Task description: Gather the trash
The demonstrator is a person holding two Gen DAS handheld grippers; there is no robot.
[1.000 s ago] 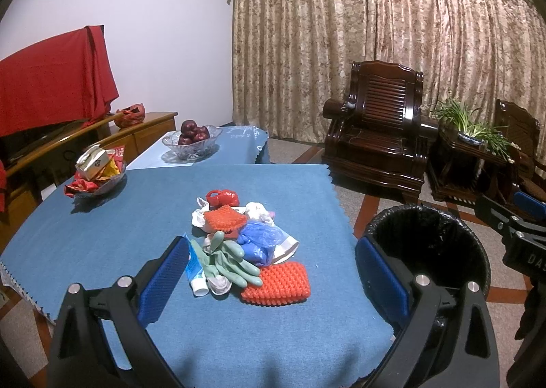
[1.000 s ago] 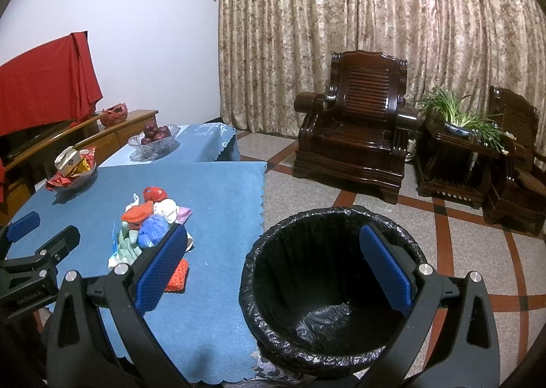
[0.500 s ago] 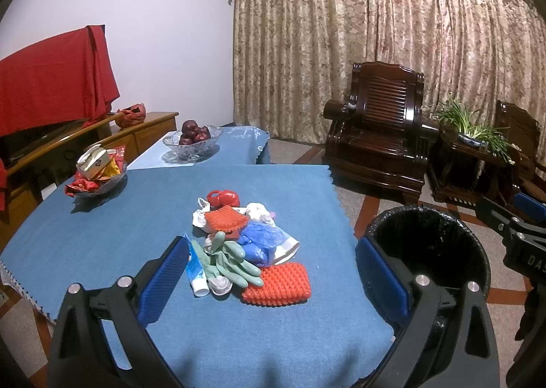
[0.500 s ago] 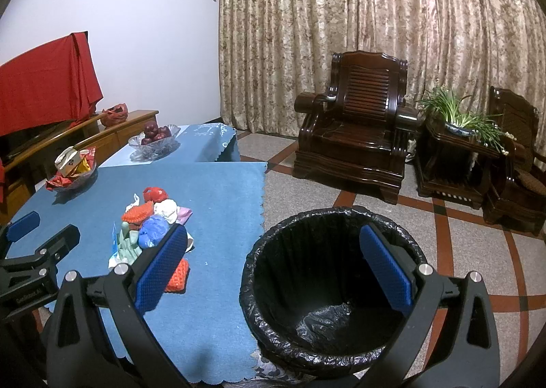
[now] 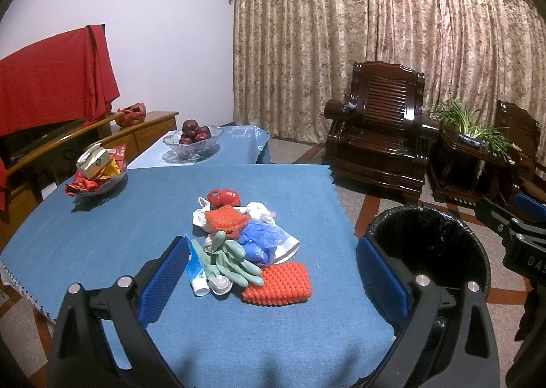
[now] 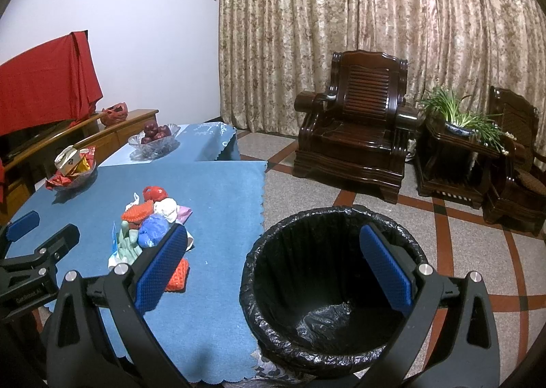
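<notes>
We held the left gripper point(image 5: 273, 272) above the near side of the blue-clothed table point(image 5: 102, 237), its jaws spread wide and empty, facing the trash pile point(image 5: 249, 244): an orange knitted pad point(image 5: 278, 283), green rubber gloves point(image 5: 232, 261), a small tube point(image 5: 196, 272) and a blue bag point(image 5: 261, 239). Our right gripper point(image 6: 273, 275) hung equally wide apart over the black-lined bin point(image 6: 327, 285), which stood on the floor just beside the table's edge.

Counter under a matt blue woven cloth point(image 5: 102, 244); on it a knobbly orange foam net point(image 5: 277, 283), pale green rubber glove point(image 5: 232, 261), crinkled blue plastic film point(image 5: 261, 239), smooth plastic tube point(image 5: 196, 268). Bin liner point(image 6: 327, 319) black, wrinkled, glossy plastic. Armchair point(image 6: 355, 135) dark lacquered wood, high shine; fruit bowl point(image 5: 191, 143) cut glass; floor point(image 6: 460, 251) speckled stone.
</notes>
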